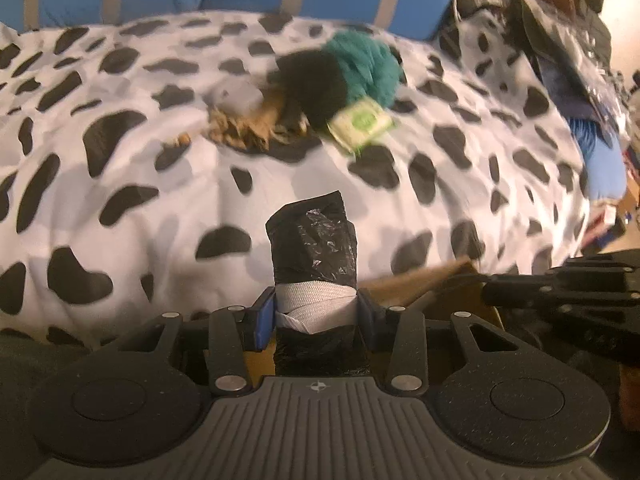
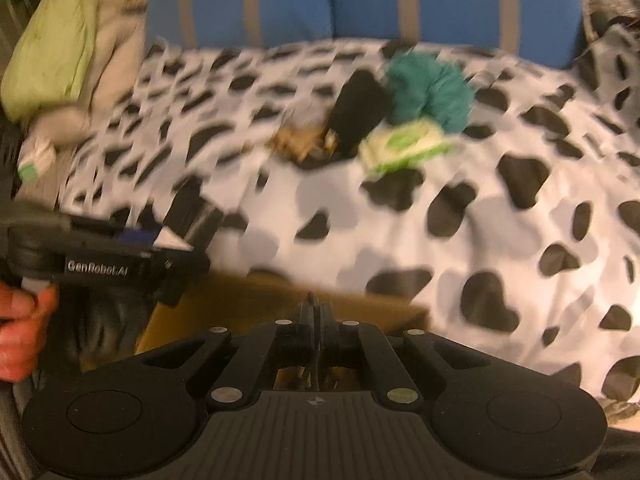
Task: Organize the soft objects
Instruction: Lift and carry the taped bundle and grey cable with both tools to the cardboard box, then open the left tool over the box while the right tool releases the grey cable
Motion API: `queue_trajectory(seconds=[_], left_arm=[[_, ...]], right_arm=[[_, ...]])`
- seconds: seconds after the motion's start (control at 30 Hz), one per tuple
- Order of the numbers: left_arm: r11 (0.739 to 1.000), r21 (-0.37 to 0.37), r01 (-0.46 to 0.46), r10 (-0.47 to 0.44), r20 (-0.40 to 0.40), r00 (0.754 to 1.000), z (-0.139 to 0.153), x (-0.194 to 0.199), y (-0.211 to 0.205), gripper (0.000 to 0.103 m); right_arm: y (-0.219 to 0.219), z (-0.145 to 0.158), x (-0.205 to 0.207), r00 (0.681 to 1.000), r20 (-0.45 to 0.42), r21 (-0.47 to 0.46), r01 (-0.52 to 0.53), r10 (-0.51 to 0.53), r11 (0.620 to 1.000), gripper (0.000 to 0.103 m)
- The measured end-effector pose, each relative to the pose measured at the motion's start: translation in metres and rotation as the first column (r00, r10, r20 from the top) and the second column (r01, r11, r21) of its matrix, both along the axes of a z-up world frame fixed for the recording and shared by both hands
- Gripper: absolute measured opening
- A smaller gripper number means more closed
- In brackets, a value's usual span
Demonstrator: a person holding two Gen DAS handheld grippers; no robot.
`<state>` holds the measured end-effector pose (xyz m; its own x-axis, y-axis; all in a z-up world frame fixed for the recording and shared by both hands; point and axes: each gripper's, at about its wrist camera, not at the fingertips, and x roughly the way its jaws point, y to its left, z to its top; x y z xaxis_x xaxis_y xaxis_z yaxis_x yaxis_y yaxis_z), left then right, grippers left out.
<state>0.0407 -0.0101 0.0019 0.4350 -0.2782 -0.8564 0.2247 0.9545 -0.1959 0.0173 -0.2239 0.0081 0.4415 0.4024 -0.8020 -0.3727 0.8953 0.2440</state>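
black roll (image 1: pixel 314 248) clamped between left fingers (image 1: pixel 264 312)

A: Right gripper (image 2: pixel 316 312)?
B: Jaws together, nothing between, over a brown box edge (image 2: pixel 280 300).
A: Beyond it?
B: Cow-print bedding (image 2: pixel 400 240); teal fluffy thing (image 2: pixel 430 90) touching a black one (image 2: pixel 358 108). Left gripper (image 2: pixel 188 236) clamps a black roll (image 2: pixel 192 212).

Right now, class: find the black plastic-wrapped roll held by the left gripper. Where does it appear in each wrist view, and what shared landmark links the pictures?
Left wrist view: the black roll stands bottom centre, clamped between the left gripper pads.
Right wrist view: the roll is at the left edge, sticking up from that gripper.
Shared landmark: the teal pom-pom on the cow-print blanket.
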Motion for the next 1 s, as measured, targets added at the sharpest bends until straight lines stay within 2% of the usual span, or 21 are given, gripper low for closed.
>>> queue_trajectory(seconds=[0.13,0.3,0.33,0.4,0.43,0.47,0.5,0.53,0.57,0.6,0.77,1.0], left_arm=[[0.999,0.031,0.014,-0.012,-0.069,0.998,-0.009,-0.004,-0.006,0.041],[0.998,0.048,0.041,-0.034,-0.125,0.992,-0.017,-0.006,-0.009,0.041],[0.998,0.051,0.042,-0.035,-0.130,0.991,-0.018,-0.006,-0.009,0.041],[0.998,0.056,0.037,-0.029,-0.144,0.989,-0.020,-0.004,-0.010,0.042],[0.998,0.060,0.031,-0.022,-0.155,0.988,-0.022,-0.003,-0.009,0.043],[0.998,0.064,0.025,-0.014,-0.167,0.986,-0.024,-0.001,-0.009,0.048],[0.997,0.068,0.019,-0.007,-0.172,0.985,-0.025,-0.001,-0.009,0.059],[0.997,0.077,0.015,-0.001,-0.173,0.985,-0.025,0.000,-0.009,0.065],[0.996,0.083,0.014,0.001,-0.171,0.985,-0.026,0.000,-0.009,0.071],[0.996,0.088,0.013,0.002,-0.172,0.985,-0.026,0.001,-0.010,0.071],[0.992,0.122,0.006,0.017,-0.190,0.982,-0.030,0.004,-0.012,0.071],[0.995,0.090,-0.045,0.057,-0.143,0.988,-0.021,0.006,-0.005,0.071]], right_arm=[[0.012,-0.014,-0.006,0.995,-0.079,-0.057,-0.062,0.057,0.996,0.005],[0.018,-0.022,-0.007,0.990,-0.114,-0.092,-0.094,0.083,0.991,0.008],[0.019,-0.023,-0.005,0.989,-0.120,-0.098,-0.093,0.081,0.991,0.013],[0.020,-0.026,-0.003,0.988,-0.131,-0.114,-0.092,0.077,0.989,0.047],[0.021,-0.026,-0.002,0.989,-0.130,-0.123,-0.093,0.077,0.988,0.056],[0.022,-0.026,-0.003,0.989,-0.123,-0.135,-0.094,0.077,0.986,0.071],[0.023,-0.026,-0.003,0.990,-0.116,-0.143,-0.095,0.079,0.985,0.080],[0.023,-0.025,-0.003,0.991,-0.112,-0.150,-0.094,0.078,0.984,0.084],[0.023,-0.025,-0.003,0.991,-0.108,-0.160,-0.089,0.072,0.983,0.090],[0.022,-0.025,-0.002,0.992,-0.105,-0.170,-0.081,0.063,0.982,0.094],[0.017,-0.026,0.003,0.995,-0.099,-0.185,-0.034,0.016,0.982,0.098],[0.015,-0.023,0.007,0.997,-0.082,-0.182,0.001,-0.016,0.983,0.098]])
